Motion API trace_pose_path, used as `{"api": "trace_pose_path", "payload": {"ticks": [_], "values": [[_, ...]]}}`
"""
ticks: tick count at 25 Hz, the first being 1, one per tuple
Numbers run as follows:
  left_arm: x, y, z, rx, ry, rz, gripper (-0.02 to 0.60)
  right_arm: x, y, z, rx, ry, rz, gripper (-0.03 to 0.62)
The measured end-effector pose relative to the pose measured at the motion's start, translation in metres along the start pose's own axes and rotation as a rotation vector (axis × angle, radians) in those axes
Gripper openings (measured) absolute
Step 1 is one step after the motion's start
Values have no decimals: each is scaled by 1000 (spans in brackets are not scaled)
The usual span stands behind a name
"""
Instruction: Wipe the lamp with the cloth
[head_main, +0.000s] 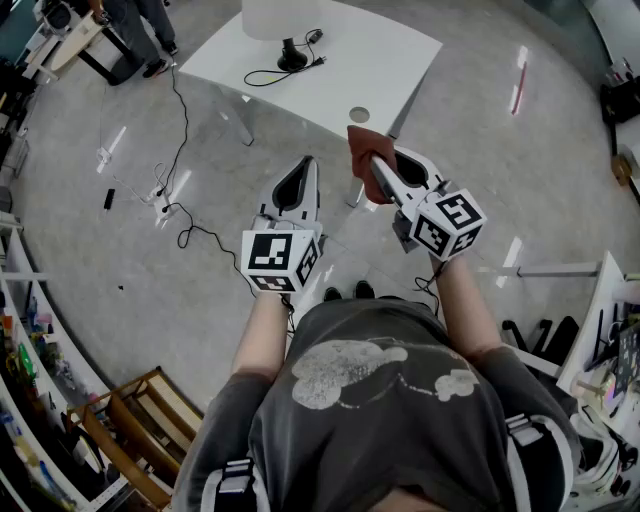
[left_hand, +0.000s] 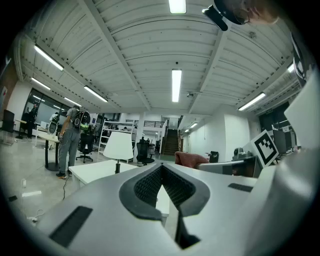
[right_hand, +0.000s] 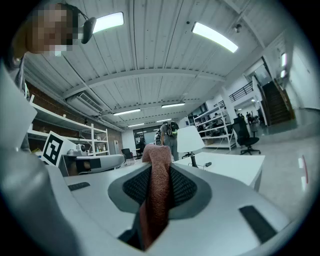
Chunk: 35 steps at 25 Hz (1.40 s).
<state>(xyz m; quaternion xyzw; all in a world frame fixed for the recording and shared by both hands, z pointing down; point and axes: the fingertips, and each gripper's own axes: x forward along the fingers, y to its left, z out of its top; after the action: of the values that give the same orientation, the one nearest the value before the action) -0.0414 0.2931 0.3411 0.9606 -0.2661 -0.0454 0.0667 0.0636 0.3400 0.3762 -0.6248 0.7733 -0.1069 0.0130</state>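
A white-shaded lamp (head_main: 283, 18) on a black base stands on the white table (head_main: 400, 50) ahead of me, with its black cable coiled beside it. Both grippers are held up in the air, short of the table's near edge. My right gripper (head_main: 372, 160) is shut on a reddish-brown cloth (head_main: 362, 146), which sticks up between the jaws (right_hand: 156, 180). My left gripper (head_main: 307, 162) is shut with nothing in it (left_hand: 161, 166). The lamp (left_hand: 118, 146) shows left of the jaws in the left gripper view, and the lamp (right_hand: 190, 140) shows just right of the cloth in the right gripper view.
A black cable (head_main: 178, 120) trails over the grey floor left of the table. A person (head_main: 140, 30) stands at the far left by another table. Shelving (head_main: 30, 360) and a wooden crate (head_main: 135, 420) stand at my left, a white rack (head_main: 600, 310) at my right.
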Motion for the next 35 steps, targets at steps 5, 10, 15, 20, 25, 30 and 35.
{"api": "trace_pose_path", "payload": {"ticks": [5,10,15,20,25,30,35], "values": [[1,9,-3,-4,-7,-9,8,4,1,-6,3,3,-15,86],[8,20,-3,6,0,-9,8,13,-10,-5,10,-1,-32,86],[32,25,-11,7,15,23,8,26,-47,-4,33,-11,-24,86],[80,35,-19,7,30,82,8,52,-94,1,49,-1,25,86],[128,41,-18,11,43,142,8,74,-143,17,57,6,69,86],[168,45,-10,22,36,193,8,94,-183,33,62,12,109,86],[198,50,-5,15,15,245,8,110,-207,42,54,29,152,86]]}}
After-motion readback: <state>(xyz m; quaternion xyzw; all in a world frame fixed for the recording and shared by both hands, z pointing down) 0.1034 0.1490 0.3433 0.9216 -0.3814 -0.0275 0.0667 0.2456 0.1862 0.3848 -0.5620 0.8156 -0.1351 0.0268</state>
